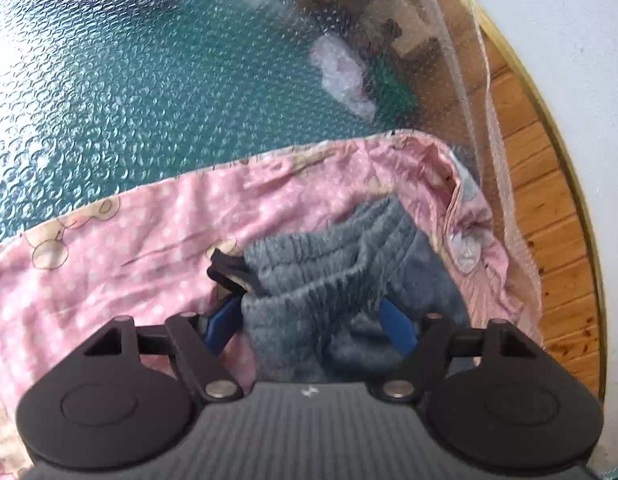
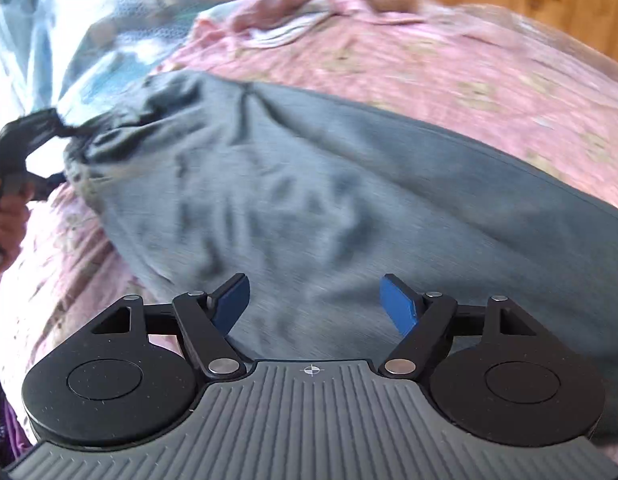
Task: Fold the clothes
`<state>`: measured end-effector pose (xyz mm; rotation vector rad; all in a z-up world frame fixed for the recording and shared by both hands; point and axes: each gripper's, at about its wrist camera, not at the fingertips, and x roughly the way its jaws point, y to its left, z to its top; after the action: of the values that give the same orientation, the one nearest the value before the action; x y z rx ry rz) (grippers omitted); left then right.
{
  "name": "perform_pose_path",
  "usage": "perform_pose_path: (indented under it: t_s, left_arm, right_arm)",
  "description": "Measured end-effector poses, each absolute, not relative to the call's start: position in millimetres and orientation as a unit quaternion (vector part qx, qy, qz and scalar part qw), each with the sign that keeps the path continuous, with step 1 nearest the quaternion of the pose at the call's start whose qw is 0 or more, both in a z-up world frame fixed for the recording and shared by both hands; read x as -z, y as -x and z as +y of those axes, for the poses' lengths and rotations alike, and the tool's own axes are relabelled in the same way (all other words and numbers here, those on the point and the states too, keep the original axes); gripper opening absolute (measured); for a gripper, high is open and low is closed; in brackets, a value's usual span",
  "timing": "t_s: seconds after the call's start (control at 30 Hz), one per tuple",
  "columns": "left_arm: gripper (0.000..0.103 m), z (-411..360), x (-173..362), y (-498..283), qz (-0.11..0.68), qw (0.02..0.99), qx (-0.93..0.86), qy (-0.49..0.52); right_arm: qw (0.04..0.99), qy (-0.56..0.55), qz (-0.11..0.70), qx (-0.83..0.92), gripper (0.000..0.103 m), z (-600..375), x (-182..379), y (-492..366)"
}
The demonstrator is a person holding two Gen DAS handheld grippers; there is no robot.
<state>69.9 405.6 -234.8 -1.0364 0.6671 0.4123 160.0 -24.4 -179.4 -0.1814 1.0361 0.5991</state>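
Right up close: right gripper, blue fingers spread wide, nothing between them, hovering low over the grey pants. Blurry view, so clearly mid-move. Pants spread across the pink sheet, long edge running off to the right, elastic waistband bunched at the far left end.

Left gripper sits at that waistband with grey cloth bulging between its fingers. Fingers look fairly far apart though, so can't tell whether actually pinched or just shoved in. In the right view, looks like the waist end is being tugged sideways by it.

Hard to say if this is spreading flat or mid-fold; no clear fold line showing yet.

Tips for the grab: get both layers of waistband deep in the fingers, keep tension along the length, and plant the right one on the cloth before closing. Thick fleecy stuff, slips and bunches easily.
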Motion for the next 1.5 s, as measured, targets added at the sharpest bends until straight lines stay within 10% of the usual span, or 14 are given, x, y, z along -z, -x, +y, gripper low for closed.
perform_pose_path:
  t_s: [0.1, 0.37, 0.67, 0.93, 1.27, 1.33, 1.43, 1.5]
  left_arm:
    - [0.027, 410, 238, -77, 0.307, 0.800, -0.186, 0.480]
    - [0.024, 331, 161, -98, 0.299, 0.920, -0.148, 0.204]
    - [0.025, 106, 175, -100, 0.293, 0.931, 0.136, -0.172]
    - [0.041, 90, 197, -93, 0.333, 0.918, 0.173, -0.130]
    - [0.047, 216, 171, -70, 0.376, 0.921, 0.039, 0.095]
    - [0.047, 247, 186, -80, 0.403, 0.900, 0.011, 0.166]
    - [0.046, 259, 206, -93, 0.429, 0.878, 0.021, 0.212]
    - [0.046, 255, 211, -94, 0.435, 0.872, 0.035, 0.222]
  right_arm:
    - [0.813, 0.124, 0.495, -0.279, 0.075, 4, 192, -170]
    - [0.797, 0.146, 0.521, -0.268, 0.060, 22, 200, -183]
    - [0.798, -0.226, 0.532, -0.173, 0.069, -77, 200, -232]
    - [0.762, -0.357, 0.512, -0.172, 0.075, -117, 219, -222]
    - [0.811, -0.133, 0.533, -0.200, 0.082, -43, 202, -233]
    - [0.816, -0.086, 0.534, -0.204, 0.071, -28, 198, -235]
    - [0.821, -0.017, 0.532, -0.209, 0.017, -6, 193, -238]
    - [0.846, 0.021, 0.490, -0.208, 0.010, -8, 179, -236]
